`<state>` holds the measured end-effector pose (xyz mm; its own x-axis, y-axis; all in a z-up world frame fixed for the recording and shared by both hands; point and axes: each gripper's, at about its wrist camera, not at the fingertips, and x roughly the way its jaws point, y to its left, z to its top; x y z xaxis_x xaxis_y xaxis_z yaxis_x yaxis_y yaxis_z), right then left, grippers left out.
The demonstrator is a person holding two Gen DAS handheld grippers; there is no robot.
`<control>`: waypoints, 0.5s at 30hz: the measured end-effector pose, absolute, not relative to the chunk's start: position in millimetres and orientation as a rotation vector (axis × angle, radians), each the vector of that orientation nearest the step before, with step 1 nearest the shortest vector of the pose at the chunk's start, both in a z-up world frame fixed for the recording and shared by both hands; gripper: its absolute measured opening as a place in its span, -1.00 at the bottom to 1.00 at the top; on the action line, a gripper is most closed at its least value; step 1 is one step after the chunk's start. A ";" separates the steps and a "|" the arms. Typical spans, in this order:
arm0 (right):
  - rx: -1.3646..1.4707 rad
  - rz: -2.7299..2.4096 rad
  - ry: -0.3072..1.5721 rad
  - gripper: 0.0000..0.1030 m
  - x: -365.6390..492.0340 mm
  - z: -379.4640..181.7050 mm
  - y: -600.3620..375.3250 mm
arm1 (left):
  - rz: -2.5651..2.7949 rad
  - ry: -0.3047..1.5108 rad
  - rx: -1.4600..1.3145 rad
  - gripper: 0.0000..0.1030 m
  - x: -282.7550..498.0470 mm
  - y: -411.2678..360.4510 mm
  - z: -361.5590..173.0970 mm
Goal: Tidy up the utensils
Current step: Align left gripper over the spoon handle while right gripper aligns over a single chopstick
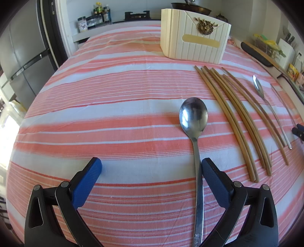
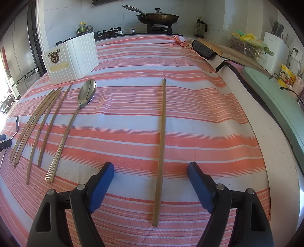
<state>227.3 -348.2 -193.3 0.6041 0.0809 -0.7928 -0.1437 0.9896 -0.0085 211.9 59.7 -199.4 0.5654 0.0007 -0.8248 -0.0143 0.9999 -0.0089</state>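
Lying flat on a cloth [image 1: 117, 106] of pink and white stripes, the utensils sit in front of a white ribbed box [image 1: 193, 36] with a gold ornament on its face.

Left wrist view: the left gripper [image 1: 151, 168] stands wide apart and grasps nothing. A large steel spoon [image 1: 193, 117] lies bowl-up between its fingers; the handle runs just beside the right-hand blue pad, and whether the two touch cannot be told. The handle's end is cut off by the lower edge. To the right lies a bundle of chopsticks [image 1: 235, 123], then a slimmer spoon [image 1: 259, 89]. A thin stick at the far right is too distorted to name.

Right wrist view: the right gripper [image 2: 151, 170] is released, its pads well apart. A single chopstick [image 2: 161, 148] lies between the fingers, clear of both pads, pointing away toward the stove. The slim spoon, here seen to have a ribbed gold-toned handle, lies to the left with the bundle and the box beyond it. At the left rim only a sliver of the large spoon and the other gripper's fingertips show.

Behind, a lidded pan [image 2: 157, 18] rests on the stove.
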 end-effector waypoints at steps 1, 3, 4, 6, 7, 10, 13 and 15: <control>-0.074 0.130 0.913 0.59 227.3 -193.2 -348.4 | 0.009 0.970 -0.015 0.99 212.0 59.8 -199.4; -0.074 0.130 0.913 0.59 227.3 -193.2 -348.4 | 0.008 0.970 -0.015 0.99 211.9 59.8 -199.4; -0.074 0.130 0.913 0.59 227.4 -193.2 -348.3 | 0.008 0.970 -0.015 0.99 211.9 59.7 -199.4; -0.074 0.131 0.913 0.59 227.3 -193.2 -348.6 | 0.009 0.970 -0.015 0.99 211.9 59.4 -199.4; -0.074 0.131 0.913 0.59 227.3 -193.2 -348.6 | 0.009 0.970 -0.015 0.99 211.9 59.4 -199.4; -0.074 0.131 0.913 0.59 227.4 -193.1 -348.7 | 0.009 0.970 -0.015 0.99 211.9 59.3 -199.4; -0.074 0.131 0.913 0.59 227.4 -193.1 -348.9 | 0.009 0.970 -0.016 0.99 211.7 59.4 -199.7; -0.073 0.132 0.913 0.59 227.4 -193.1 -348.9 | 0.004 0.973 -0.014 0.99 212.9 58.9 -199.8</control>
